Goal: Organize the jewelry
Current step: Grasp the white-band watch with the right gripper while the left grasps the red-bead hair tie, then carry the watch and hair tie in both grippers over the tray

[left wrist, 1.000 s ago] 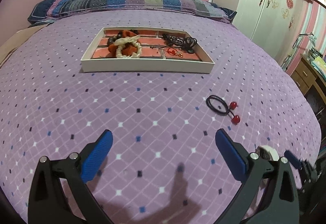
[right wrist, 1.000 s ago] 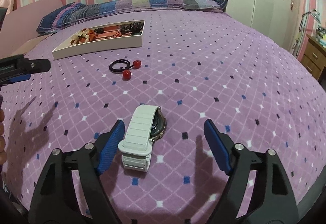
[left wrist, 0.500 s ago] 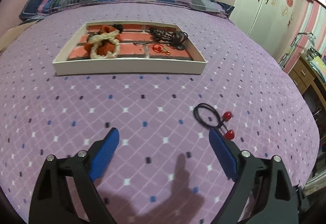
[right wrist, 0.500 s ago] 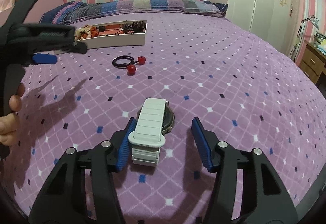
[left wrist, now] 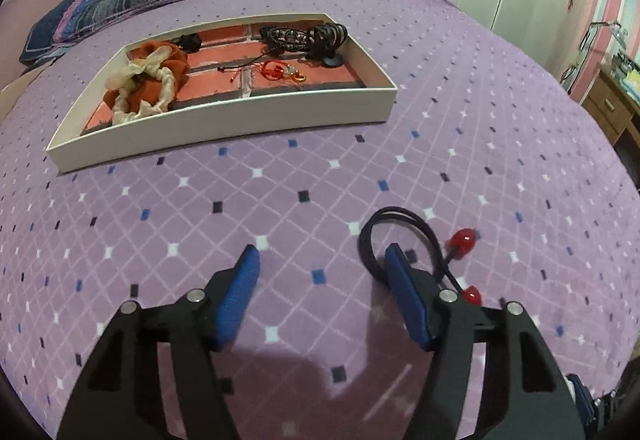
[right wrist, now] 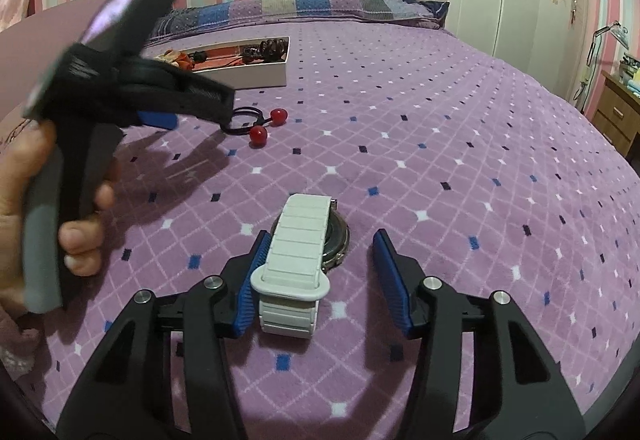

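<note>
Two hand-held grippers, alike in build. Left gripper (left wrist: 322,282): black angular frame with triangular cut-outs, two tapering fingers (left wrist: 240,294) faced with blue ribbed pads, a pair of round silver screw heads at each finger's base. Right gripper (right wrist: 320,272): same black frame, same blue pads, same silver screws on both sides. From the right wrist view, left gripper (right wrist: 160,118) in side profile: black body, grey padded handle, a glossy flat panel on top, blurred. Bare hand (right wrist: 76,224) around that handle, no sleeve visible.
</note>
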Demonstrator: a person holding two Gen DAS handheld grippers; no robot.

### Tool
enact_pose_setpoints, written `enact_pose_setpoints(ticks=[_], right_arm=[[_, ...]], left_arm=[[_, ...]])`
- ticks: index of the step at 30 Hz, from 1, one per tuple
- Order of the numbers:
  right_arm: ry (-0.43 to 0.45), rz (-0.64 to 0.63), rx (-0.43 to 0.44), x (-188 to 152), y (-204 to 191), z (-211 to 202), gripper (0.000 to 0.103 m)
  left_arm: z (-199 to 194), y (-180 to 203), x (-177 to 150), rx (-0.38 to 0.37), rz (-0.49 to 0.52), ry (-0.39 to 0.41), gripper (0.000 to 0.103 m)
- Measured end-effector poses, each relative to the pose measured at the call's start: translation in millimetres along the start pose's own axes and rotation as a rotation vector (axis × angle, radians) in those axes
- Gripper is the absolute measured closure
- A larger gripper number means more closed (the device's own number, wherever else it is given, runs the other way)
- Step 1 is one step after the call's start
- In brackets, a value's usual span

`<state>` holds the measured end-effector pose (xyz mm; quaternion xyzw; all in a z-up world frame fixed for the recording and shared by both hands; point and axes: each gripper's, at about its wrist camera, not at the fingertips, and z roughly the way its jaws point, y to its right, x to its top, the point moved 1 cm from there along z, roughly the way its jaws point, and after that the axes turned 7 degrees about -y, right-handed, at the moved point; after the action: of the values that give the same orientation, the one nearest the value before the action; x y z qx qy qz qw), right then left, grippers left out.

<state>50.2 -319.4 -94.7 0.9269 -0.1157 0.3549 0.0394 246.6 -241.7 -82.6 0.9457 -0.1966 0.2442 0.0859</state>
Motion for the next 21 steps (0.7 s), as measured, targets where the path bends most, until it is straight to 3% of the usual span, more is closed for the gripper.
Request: enact_pose_setpoints(ticks=[1, 3, 5, 8, 11, 21], right_arm=[[0.0, 0.0, 0.004, 0, 0, -1, 0.058], [-0.002, 0.0, 0.01, -1, -1, -2, 0.063], [-0.002, 0.0, 0.018, -1, -1, -3, 0.067], [-0.001, -0.003, 0.015, -1, -2, -3, 0.069], [0.006, -0.005, 0.019, -1, -1, -5, 0.075], [0.044, -0.004, 0.013, 10, -1, -13, 0.076]], left_arm=[[1, 2, 0, 0.008, 0.011, 0.007, 0.043], [1, 4, 0, 0.012, 0.022, 0.014, 0.057], [1, 4, -1, 0.003, 0.028, 0.02, 0.078], [0, 5, -4, -0.007, 0.044, 0.024, 0.096], [-2, 4, -5, -0.018, 0.047, 0.032, 0.099], [-25, -22, -8, -0.065, 0.008, 0.079, 0.1]])
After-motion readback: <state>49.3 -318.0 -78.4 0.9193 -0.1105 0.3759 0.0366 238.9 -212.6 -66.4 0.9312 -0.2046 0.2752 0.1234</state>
